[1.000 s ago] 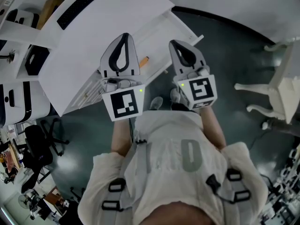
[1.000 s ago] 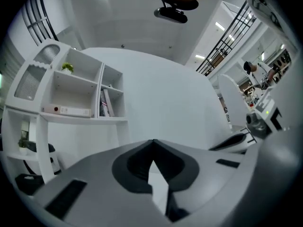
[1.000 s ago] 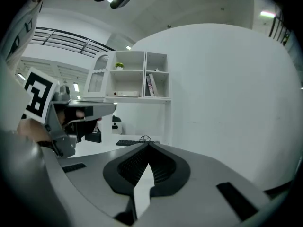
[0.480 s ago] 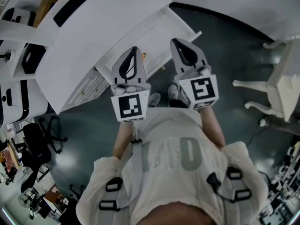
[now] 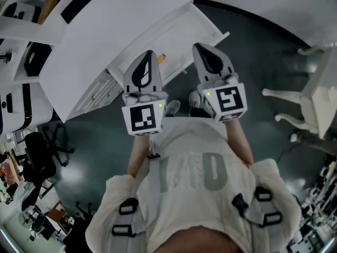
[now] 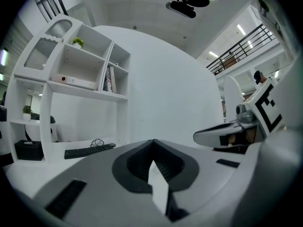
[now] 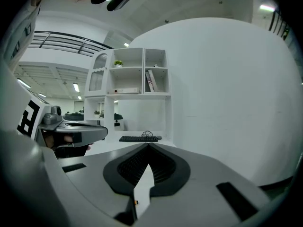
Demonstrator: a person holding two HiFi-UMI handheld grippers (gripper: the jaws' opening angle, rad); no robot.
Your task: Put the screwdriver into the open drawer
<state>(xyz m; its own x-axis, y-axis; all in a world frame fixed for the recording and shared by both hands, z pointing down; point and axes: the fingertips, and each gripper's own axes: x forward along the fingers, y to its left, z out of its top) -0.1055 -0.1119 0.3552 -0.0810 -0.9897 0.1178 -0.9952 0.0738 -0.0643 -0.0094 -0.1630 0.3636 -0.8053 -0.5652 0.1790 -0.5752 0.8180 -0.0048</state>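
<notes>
Beside the drawer (image 5: 181, 30), the left gripper (image 5: 148, 56) (clenched on nothing) has sunk lower; the right gripper (image 5: 202, 51) is clamped shut, also empty. The screwdriver (image 5: 161, 58) lies at the left gripper's one o'clock, seemingly inside the drawer: job likely done.

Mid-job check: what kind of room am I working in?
Likely an office workspace: a white desk with a black keyboard, a white shelf unit holding books, and a black office chair nearby.
</notes>
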